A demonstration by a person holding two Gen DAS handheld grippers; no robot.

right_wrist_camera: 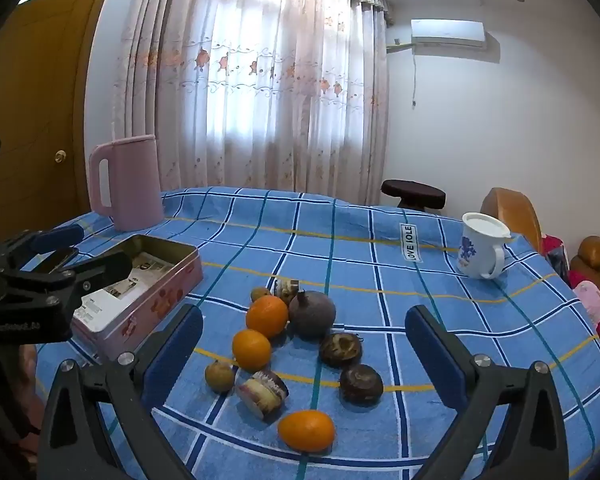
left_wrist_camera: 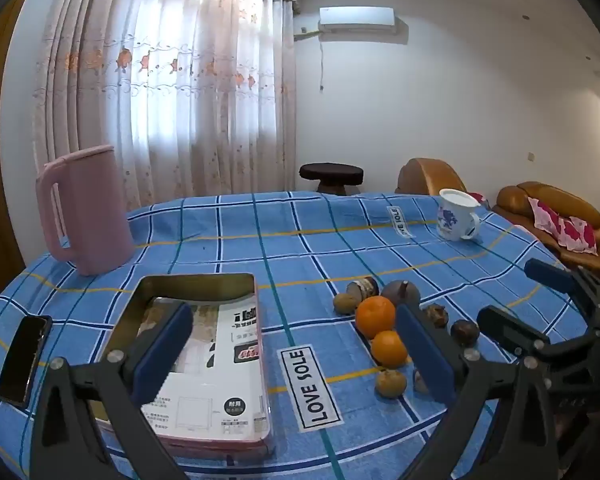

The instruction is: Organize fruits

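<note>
A cluster of fruit lies on the blue checked tablecloth: three oranges (right_wrist_camera: 266,316), a large purple-brown round fruit (right_wrist_camera: 312,313), small brown fruits (right_wrist_camera: 219,376) and dark shrivelled ones (right_wrist_camera: 361,383). The oranges also show in the left wrist view (left_wrist_camera: 375,316). A pink tin box (left_wrist_camera: 204,360) with a printed sheet inside stands open left of the fruit; it shows in the right wrist view (right_wrist_camera: 140,296). My left gripper (left_wrist_camera: 296,364) is open and empty, between the box and the fruit. My right gripper (right_wrist_camera: 304,360) is open and empty, its fingers straddling the fruit cluster from above.
A pink jug (left_wrist_camera: 82,212) stands at the table's back left. A white mug with blue flowers (left_wrist_camera: 456,216) stands back right. A black phone (left_wrist_camera: 24,360) lies left of the box. Brown sofa (left_wrist_camera: 552,216) and a dark stool (left_wrist_camera: 332,176) stand beyond the table.
</note>
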